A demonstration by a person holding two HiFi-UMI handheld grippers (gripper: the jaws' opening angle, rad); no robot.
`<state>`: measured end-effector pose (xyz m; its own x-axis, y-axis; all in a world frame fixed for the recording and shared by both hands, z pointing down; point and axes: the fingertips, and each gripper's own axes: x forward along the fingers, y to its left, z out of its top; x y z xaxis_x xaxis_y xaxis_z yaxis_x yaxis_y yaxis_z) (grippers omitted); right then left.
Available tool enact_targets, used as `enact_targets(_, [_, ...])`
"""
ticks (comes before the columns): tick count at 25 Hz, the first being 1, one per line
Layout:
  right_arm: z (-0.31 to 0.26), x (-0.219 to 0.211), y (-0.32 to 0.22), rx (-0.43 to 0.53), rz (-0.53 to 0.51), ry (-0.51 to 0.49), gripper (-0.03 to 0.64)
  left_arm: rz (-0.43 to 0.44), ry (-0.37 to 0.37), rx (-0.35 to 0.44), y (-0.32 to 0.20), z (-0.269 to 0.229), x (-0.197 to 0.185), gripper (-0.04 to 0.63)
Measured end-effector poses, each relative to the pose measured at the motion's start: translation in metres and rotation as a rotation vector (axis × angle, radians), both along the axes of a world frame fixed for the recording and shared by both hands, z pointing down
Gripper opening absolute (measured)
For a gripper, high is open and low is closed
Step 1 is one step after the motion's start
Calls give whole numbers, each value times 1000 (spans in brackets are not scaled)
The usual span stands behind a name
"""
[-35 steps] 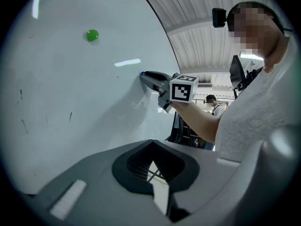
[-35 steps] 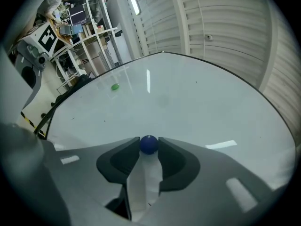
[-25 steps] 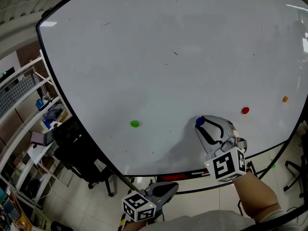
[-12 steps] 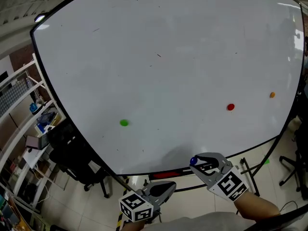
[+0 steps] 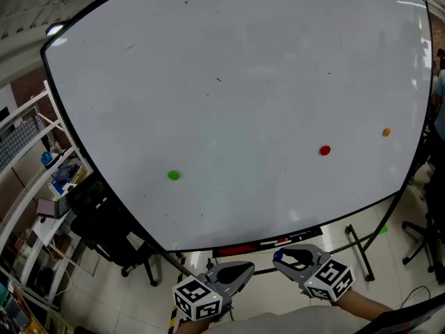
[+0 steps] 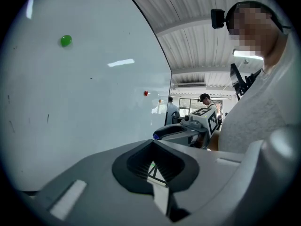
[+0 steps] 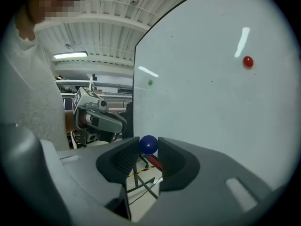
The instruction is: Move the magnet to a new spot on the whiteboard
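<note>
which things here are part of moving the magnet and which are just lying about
In the job: blue magnet, held in the right gripper; whiteboard.

Just about: green magnet, red magnet and orange magnet on the board; shut left gripper; black chair.

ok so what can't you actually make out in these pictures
- Shelf contents, head view: too small, and cut off by the left edge.
- Dark specks on the whiteboard, head view: too small to tell ink from dirt.
- Blue magnet, right gripper view: the right gripper covers its sides, so its full shape is hidden.
- Orange magnet, head view: too small for detail.
</note>
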<state>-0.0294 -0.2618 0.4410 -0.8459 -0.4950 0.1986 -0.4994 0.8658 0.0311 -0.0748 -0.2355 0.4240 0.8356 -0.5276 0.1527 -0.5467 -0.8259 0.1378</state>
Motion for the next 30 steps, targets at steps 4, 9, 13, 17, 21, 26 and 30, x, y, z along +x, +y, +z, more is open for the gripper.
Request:
enact_targets(4, [0,0,2,-5,-7,-3,126,0,-4,5,3,-1,1,-15])
enact_targets(9, [-4,-4,4,6,-18,-6,127,-13,-20,13,5,-2,-1,-17])
enact_targets(13, [-2,-5,7,3,-28,1,127,-13,-5,9,5,-3,-1,-15])
enact_targets(17, [-6,-5,7,19,-26,-4,126,-7,-6,8,7,-2,2,-15])
enact_targets(21, [-3,-3,8,12,-27,2,127,-4,-3,6,6,-3,4,-15])
enact_targets(26, [1,-1,11,3,-24,9,127,-1,-1,7,7,-3,5,-15])
enact_targets(30, [3,-1,12,-3,-23,12,127,-1,-1,4,7,-2,6,-15])
